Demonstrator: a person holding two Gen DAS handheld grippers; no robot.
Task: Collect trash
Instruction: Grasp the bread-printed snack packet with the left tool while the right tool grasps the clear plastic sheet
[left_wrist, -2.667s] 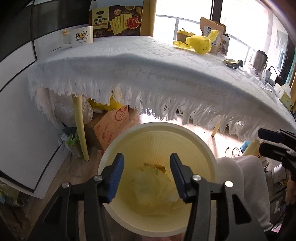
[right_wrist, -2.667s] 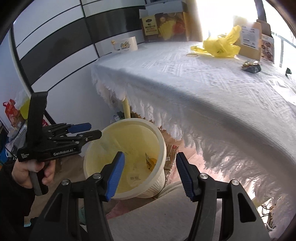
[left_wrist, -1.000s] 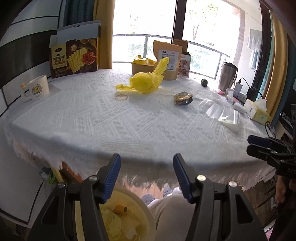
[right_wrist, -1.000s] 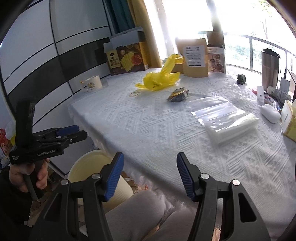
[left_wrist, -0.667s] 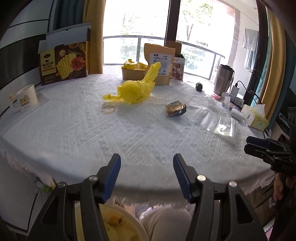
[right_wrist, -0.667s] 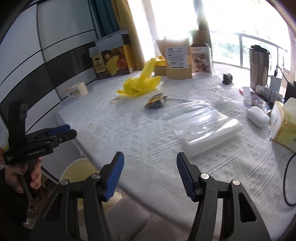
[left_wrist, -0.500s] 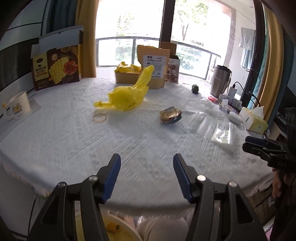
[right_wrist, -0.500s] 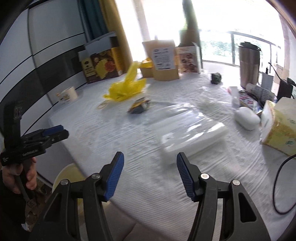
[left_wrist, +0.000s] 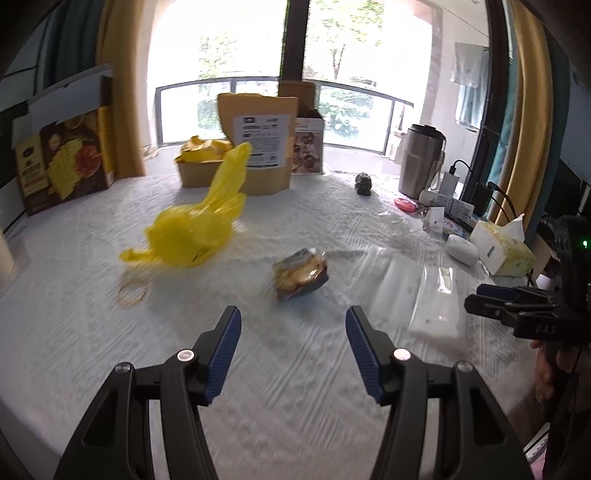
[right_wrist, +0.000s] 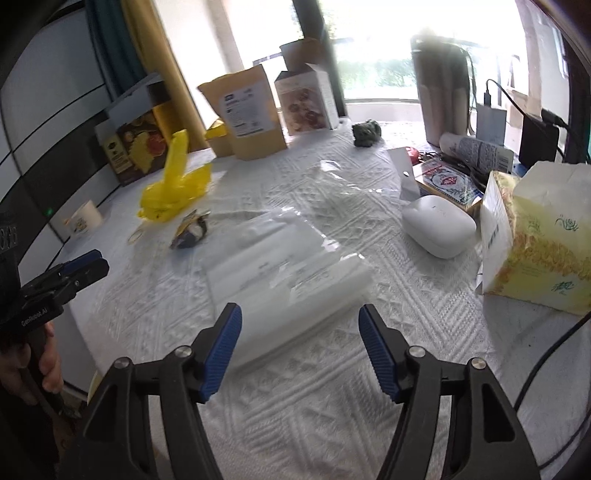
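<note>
A crumpled snack wrapper (left_wrist: 300, 271) lies mid-table, just beyond my open, empty left gripper (left_wrist: 293, 341); it also shows in the right wrist view (right_wrist: 192, 229). A crumpled yellow plastic bag (left_wrist: 197, 225) lies to its far left, with a rubber band (left_wrist: 132, 292) in front of it. A clear plastic bag (right_wrist: 288, 266) lies flat right before my open, empty right gripper (right_wrist: 300, 341); it also shows in the left wrist view (left_wrist: 432, 291). A small dark crumpled scrap (right_wrist: 365, 133) lies near the far boxes.
A white cloth covers the table (left_wrist: 295, 406). A tissue box (right_wrist: 535, 236), a white case (right_wrist: 437, 225), a steel flask (left_wrist: 421, 166) and cables crowd the right side. Cartons and a kraft pouch (left_wrist: 258, 144) stand at the back. A mug (right_wrist: 83, 221) is at the left.
Both grippers have risen from the yellow bin below the table edge and moved forward over the tabletop. The bin has dropped out of view. Both stay open.
</note>
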